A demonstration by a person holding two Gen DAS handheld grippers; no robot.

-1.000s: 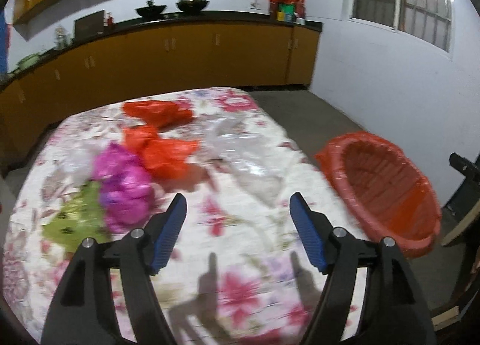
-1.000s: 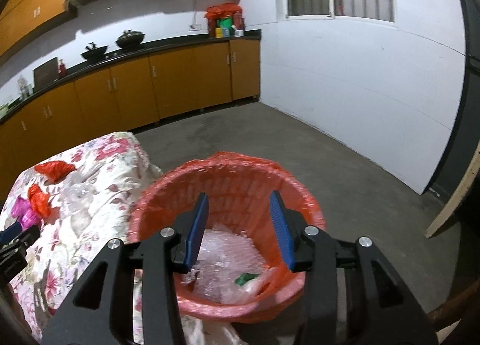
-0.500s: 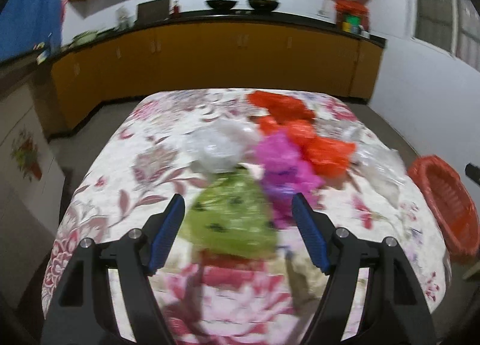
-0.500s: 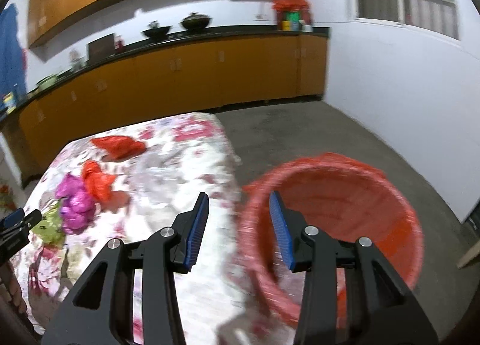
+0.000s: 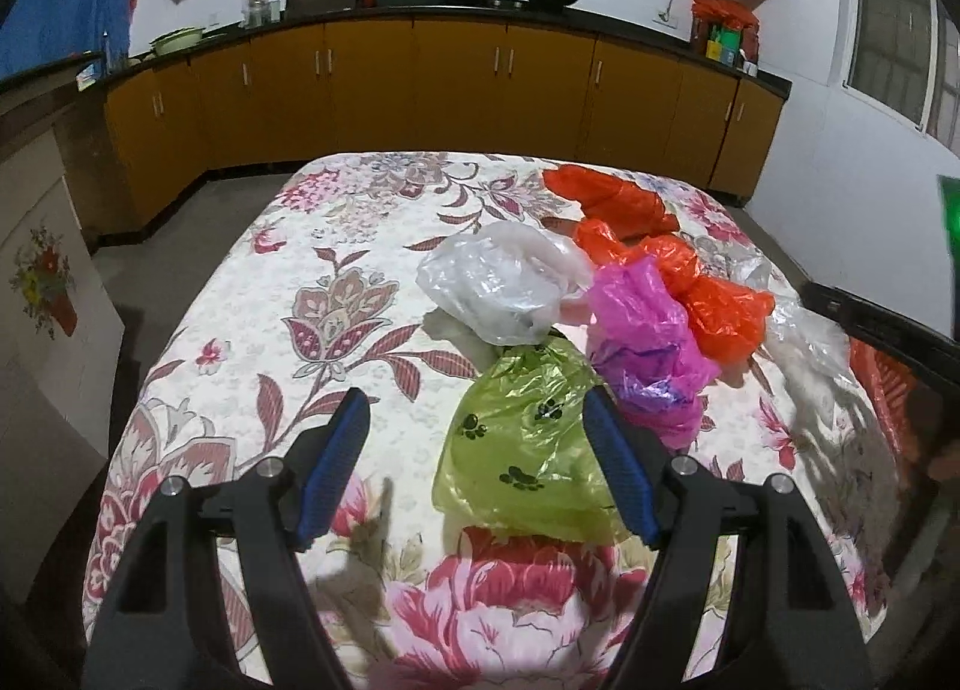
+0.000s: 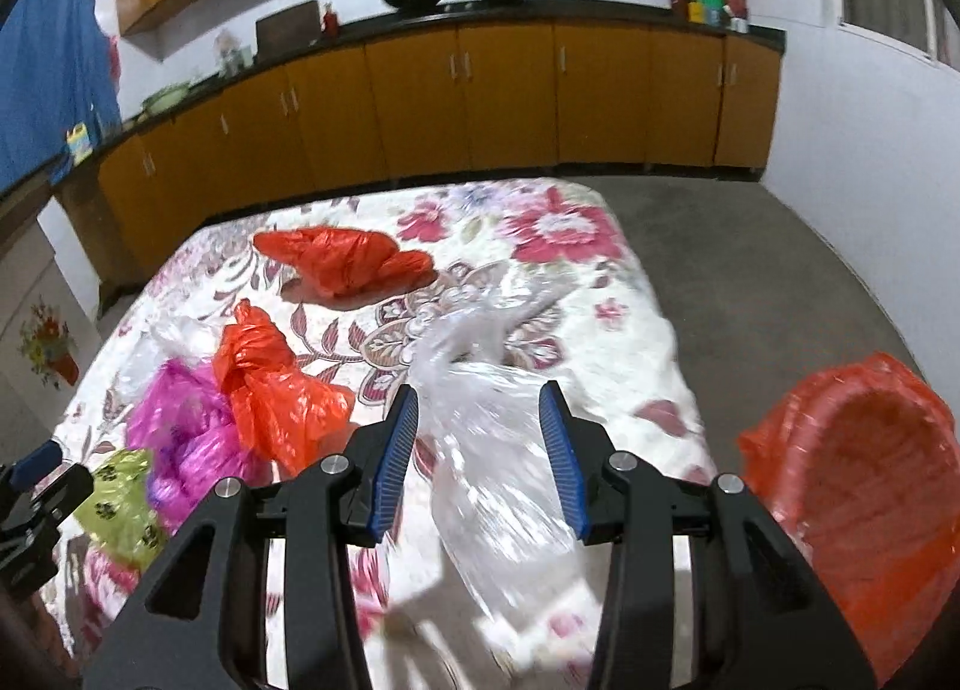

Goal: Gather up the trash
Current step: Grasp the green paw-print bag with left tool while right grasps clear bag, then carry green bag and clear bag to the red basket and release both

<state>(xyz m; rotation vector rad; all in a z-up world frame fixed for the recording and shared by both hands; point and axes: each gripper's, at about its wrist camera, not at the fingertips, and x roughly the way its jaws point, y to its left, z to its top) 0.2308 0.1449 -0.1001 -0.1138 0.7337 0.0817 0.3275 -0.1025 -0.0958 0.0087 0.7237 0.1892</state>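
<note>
Two grippers hover with fingers apart and empty: the left gripper [image 5: 474, 465] has the green bag [image 5: 528, 450] against its right finger, and the right gripper [image 6: 480, 450] frames the clear bag [image 6: 498, 450] on the desk [image 5: 288, 294]. To grasp cleanly, each should probably sink lower and centre the crumpled plastic before squeezing. Orange bin [image 6: 864, 486] waits right of the right fingers.

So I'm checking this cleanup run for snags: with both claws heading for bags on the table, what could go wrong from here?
1. The green bag sits off to one side of the open left claw, so closing now might only pinch an edge.
2. The clear bag under the right claw is thin and slippery; it could slide out.
3. The bags overlap, so the pink bag may drag along.
</note>
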